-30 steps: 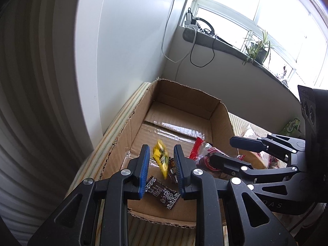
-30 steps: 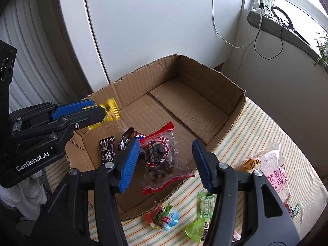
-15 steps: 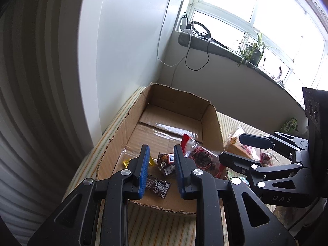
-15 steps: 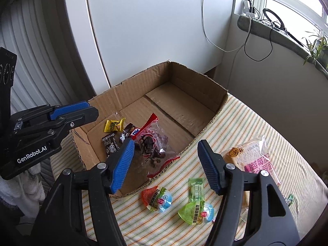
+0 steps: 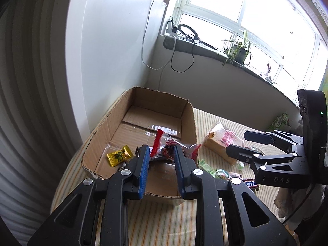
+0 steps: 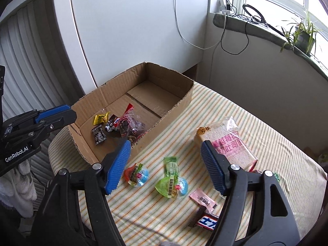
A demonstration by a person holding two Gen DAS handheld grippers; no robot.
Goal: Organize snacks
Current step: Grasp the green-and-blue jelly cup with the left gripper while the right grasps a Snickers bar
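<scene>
Nearest you, your right gripper [image 6: 166, 164] hangs wide apart and empty over the striped cloth [image 6: 225, 110], and it has backed off from the box in the last second, so the loose snacks are now spread beneath it: the chocolate bar [image 6: 206, 221] at the near edge, the pink sachet [image 6: 203, 199], two jelly cups [image 6: 172, 186], a green sachet [image 6: 171, 166]. The pink bread pack [image 6: 225, 143] lies just past your right finger. Your left gripper [image 5: 161, 171] has pulled back too, tongs parted and holding nothing, poised above the near wall of the cardboard box [image 5: 184, 119]. The yellow candy [image 5: 119, 155] it carried a second ago now lies on the box floor, beside the black sachet [image 6: 98, 135] and the clear red-edged bag [image 5: 170, 143]. That makes another snack delivered, and both hands look free for the next pick; the jelly cups sit closest to your right jaws.
</scene>
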